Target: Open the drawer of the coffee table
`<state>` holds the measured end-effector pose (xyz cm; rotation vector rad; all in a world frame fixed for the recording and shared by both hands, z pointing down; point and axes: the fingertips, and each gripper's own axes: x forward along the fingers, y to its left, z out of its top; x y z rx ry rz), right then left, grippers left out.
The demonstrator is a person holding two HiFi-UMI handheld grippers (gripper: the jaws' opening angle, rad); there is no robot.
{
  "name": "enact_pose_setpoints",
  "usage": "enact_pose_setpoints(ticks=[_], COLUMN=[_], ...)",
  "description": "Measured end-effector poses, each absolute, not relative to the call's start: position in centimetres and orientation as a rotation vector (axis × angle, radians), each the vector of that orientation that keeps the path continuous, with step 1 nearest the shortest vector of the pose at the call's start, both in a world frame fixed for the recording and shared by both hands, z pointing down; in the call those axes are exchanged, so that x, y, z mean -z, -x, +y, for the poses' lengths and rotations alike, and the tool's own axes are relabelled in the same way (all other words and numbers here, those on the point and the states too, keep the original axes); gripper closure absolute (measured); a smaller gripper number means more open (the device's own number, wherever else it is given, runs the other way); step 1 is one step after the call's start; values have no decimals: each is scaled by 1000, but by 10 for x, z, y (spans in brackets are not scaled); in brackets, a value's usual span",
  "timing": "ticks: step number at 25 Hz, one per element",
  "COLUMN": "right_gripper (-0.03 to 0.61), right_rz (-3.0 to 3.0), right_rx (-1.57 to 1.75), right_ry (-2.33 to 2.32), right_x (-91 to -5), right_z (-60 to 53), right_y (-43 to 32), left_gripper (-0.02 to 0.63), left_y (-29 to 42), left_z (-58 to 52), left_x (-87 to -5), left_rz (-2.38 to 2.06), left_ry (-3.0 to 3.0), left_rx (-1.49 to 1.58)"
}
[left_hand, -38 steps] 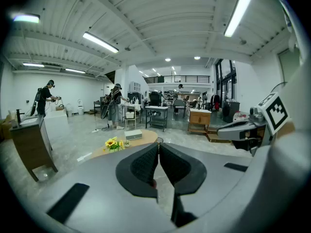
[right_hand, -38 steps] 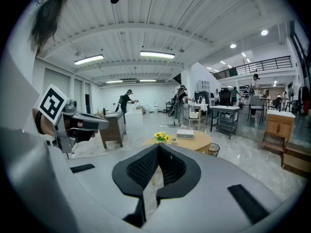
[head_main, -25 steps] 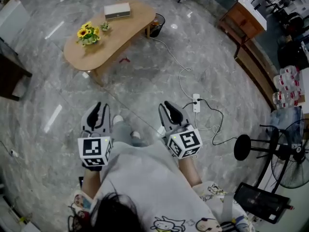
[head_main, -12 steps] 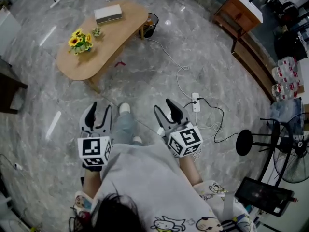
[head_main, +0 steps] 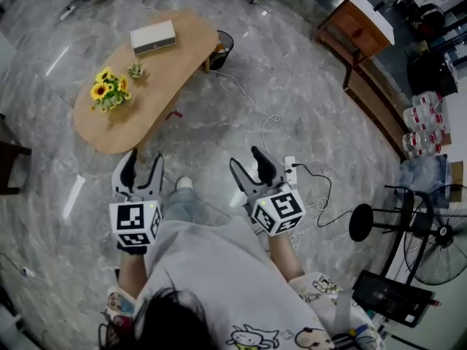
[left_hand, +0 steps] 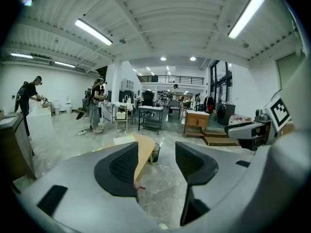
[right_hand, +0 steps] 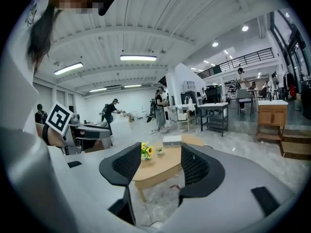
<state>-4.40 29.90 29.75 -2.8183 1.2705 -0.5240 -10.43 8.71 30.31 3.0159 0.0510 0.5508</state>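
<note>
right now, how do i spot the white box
A curved wooden coffee table stands on the grey marble floor. At its far end lies the white box, flat and rectangular, unlike the sunflowers and small plant sharing the tabletop.

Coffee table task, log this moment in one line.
left claw: open, empty, just been opening | right claw: open, empty, just been opening | coffee table: ahead, not reached

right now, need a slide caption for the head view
Person stands short of the coffee table, left gripper and right gripper held out empty, jaws having just been opening.
</note>
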Motion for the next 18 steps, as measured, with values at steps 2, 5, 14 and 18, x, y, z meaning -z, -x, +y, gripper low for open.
enact_pose_setpoints(ticks=[2,5,14,18], right_gripper=[354,352,337,331], right_rz=[1262,1265,1349,1408], right_rx=[523,533,567,589], right_ry=[2822,2820,2773,2744], right_x=[-297,-297,-298,-298], right_z=[290,274,212,190], right_y=[29,11,-19,-30], left_gripper=[396,390,373,365], left_y=[88,70,54,56], left_z=[75,56,4,-14], left_x=[-303,-305,-317,-323], left_rz=[53,42,-32,-90], left_ry=[-3018,-3010,-2968,-2936], left_rx=[-548,-551,-582,-601])
